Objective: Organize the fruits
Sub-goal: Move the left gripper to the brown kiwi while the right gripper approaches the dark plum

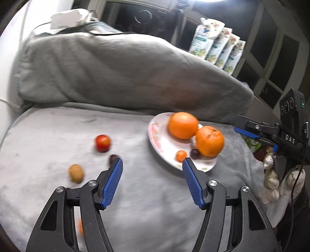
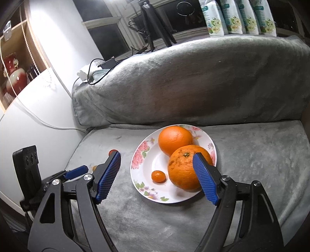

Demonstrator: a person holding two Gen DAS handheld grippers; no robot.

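A white floral plate [image 2: 149, 157] lies on the grey sofa seat and holds two big oranges [image 2: 175, 140] [image 2: 184, 170] and a small kumquat [image 2: 158, 176]. In the left wrist view the plate [image 1: 157, 135] also holds a dark plum [image 1: 194, 153]. Left of it on the seat lie a red fruit [image 1: 102, 143], a dark plum [image 1: 113, 158] and a tan fruit [image 1: 76, 173]. My left gripper [image 1: 152, 161] is open and empty above the seat. My right gripper [image 2: 158, 157] is open and empty, over the plate's near side.
A grey back cushion [image 2: 193, 81] rises behind the seat. Several white pouches [image 2: 238, 15] stand on the sill behind it. Cables and a tripod [image 2: 155, 25] are at the back left. A small orange fruit [image 1: 80, 226] lies under my left gripper.
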